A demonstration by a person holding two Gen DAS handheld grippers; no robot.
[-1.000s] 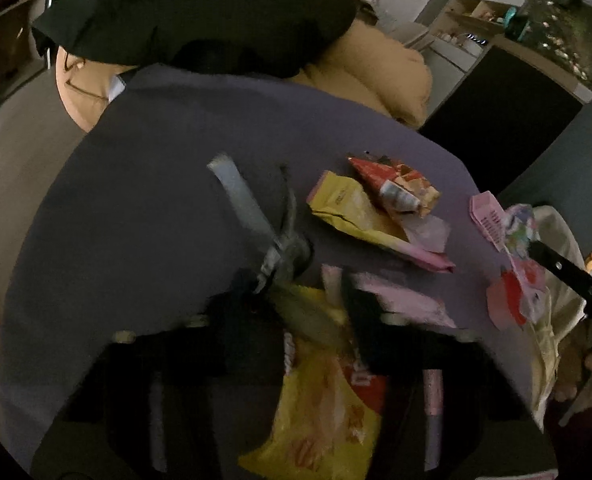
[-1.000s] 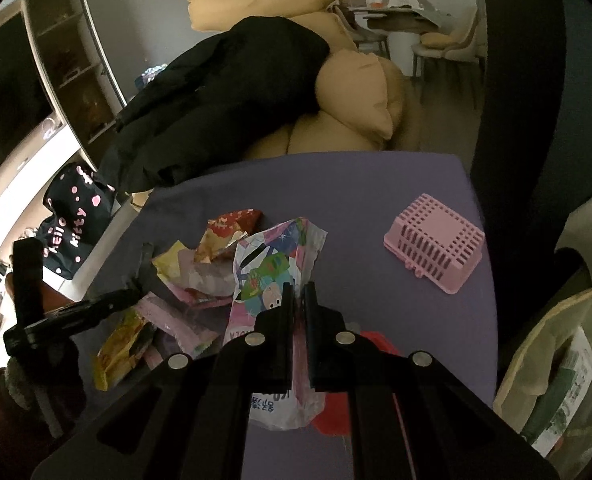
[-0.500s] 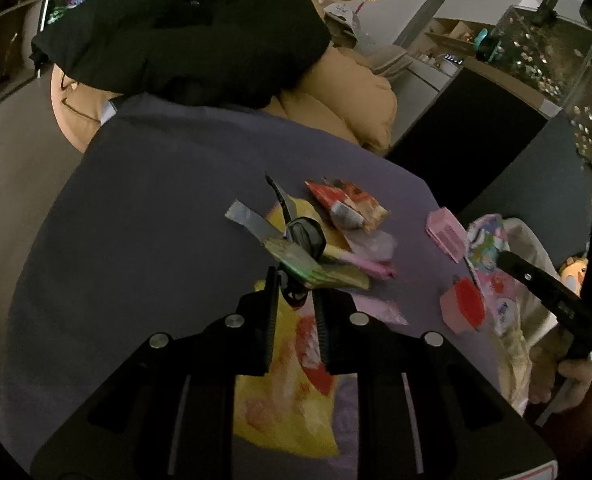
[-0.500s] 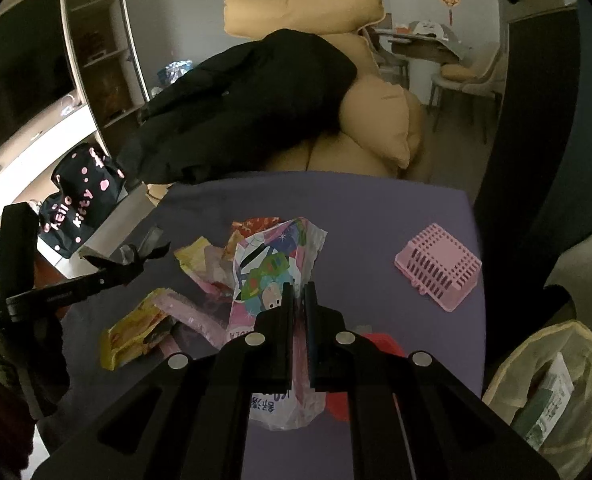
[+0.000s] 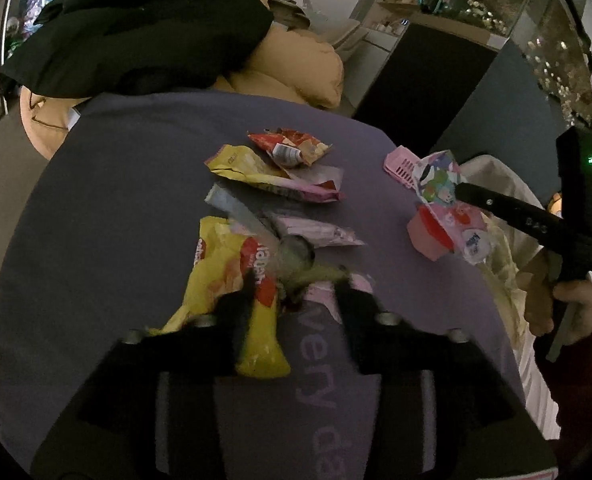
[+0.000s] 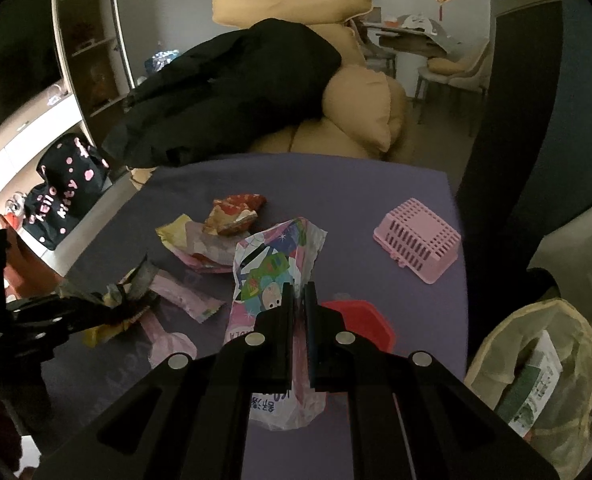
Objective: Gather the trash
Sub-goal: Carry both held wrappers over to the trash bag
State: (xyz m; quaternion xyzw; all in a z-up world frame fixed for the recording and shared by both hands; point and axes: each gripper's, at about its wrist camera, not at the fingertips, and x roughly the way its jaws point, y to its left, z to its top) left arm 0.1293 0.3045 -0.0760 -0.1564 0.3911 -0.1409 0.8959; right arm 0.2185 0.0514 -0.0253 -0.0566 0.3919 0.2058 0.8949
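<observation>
While the left tool (image 5: 294, 296) spreads its jaws over the purple worktop (image 5: 108, 208), a crumpled grey-green wrapper (image 5: 296, 254) sits blurred between the fingers; whether the pads press it cannot be told. Just left of that tool lies a yellow chip bag (image 5: 232, 276) with red lettering too warped to read. Ahead of it are a pink sachet (image 5: 315, 234), a yellow-pink packet (image 5: 264, 174) and a red snack bag (image 5: 288, 146).

The right tool (image 6: 299, 300) is pressed together, pinching a cartoon-printed wrapper (image 6: 274, 268), which hangs in its grip above the worktop. Just right of the fingers lies a red lid (image 6: 361, 320), and further ahead to the right a pink basket (image 6: 417, 240) sits upside down.

Only the left view shows pale words woven into the cloth near its tool, partly hidden, reading roughly "very da". It also shows a hand (image 5: 567, 308) gripping the right tool's handle.

Only the right view shows a pale bag (image 6: 535, 380) low to the right of its tool, with a green-and-white carton inside, and a black bag (image 6: 66, 196) far left reading "Hello Kitty". A black coat (image 6: 232, 92) drapes a tan sofa (image 6: 355, 116) beyond the worktop.
</observation>
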